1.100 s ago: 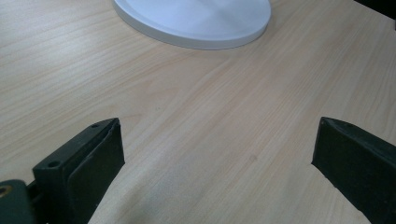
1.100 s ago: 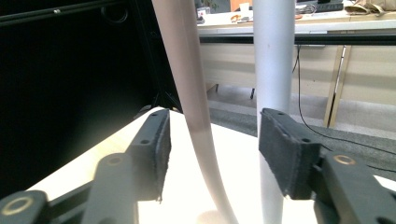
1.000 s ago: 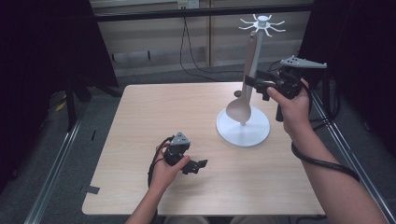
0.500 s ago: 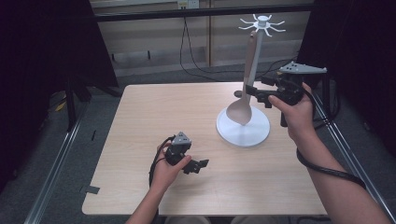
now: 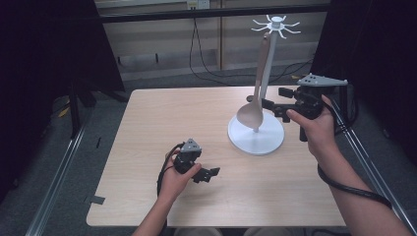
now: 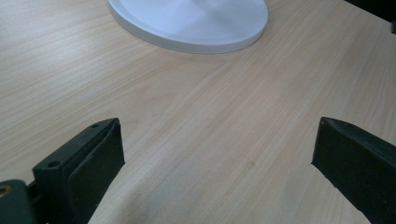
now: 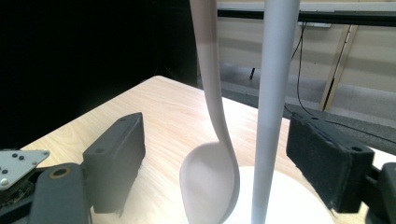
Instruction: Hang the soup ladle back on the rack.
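A white stand (image 5: 256, 139) with a round base, a tall pole and hooks on top stands at the table's right. A pale spoon (image 5: 250, 115) hangs from a hook, its bowl just above the base. My right gripper (image 5: 275, 102) is held right of the pole, open, pointing left at it. In the right gripper view the spoon (image 7: 211, 179) and the pole (image 7: 273, 93) stand between the spread jaws of the right gripper (image 7: 215, 136), untouched. My left gripper (image 5: 208, 173) rests open on the table at front centre, and the left gripper (image 6: 217, 154) faces the stand's base (image 6: 187, 23).
The light wooden table (image 5: 172, 123) has bare room on its left half and along the front. Dark curtains hang at both sides, and cables run on the floor behind the table.
My right gripper has drifted a little to the right and lower beside the pole. The left gripper and the spoon have stayed put.
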Demonstrator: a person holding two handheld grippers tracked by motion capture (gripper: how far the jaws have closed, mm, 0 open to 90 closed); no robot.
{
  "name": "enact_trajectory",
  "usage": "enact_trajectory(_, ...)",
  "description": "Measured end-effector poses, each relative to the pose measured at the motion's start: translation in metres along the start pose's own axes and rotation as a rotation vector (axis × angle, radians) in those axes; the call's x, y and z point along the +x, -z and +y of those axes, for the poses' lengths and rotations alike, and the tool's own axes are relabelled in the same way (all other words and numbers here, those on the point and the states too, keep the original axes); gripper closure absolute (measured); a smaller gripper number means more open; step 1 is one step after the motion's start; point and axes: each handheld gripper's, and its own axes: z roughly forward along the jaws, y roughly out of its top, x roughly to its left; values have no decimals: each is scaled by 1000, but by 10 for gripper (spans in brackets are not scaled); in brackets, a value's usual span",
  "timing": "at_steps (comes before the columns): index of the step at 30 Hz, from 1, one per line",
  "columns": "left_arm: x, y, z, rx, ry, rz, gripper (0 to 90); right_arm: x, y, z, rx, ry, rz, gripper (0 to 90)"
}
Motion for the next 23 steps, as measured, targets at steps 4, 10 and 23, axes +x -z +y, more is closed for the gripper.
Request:
enact_trajectory(4, 0, 2, -1, 2, -1, 5, 19, 3, 2, -5, 2, 8, 9, 182)
enact_trajectory(10, 0, 2, -1, -3, 4, 3, 19, 7, 4, -14, 28, 42, 16, 176)
enact_trajectory(23, 1, 2, -1, -1, 4, 6, 19, 10, 9, -32, 34, 35, 38, 167)
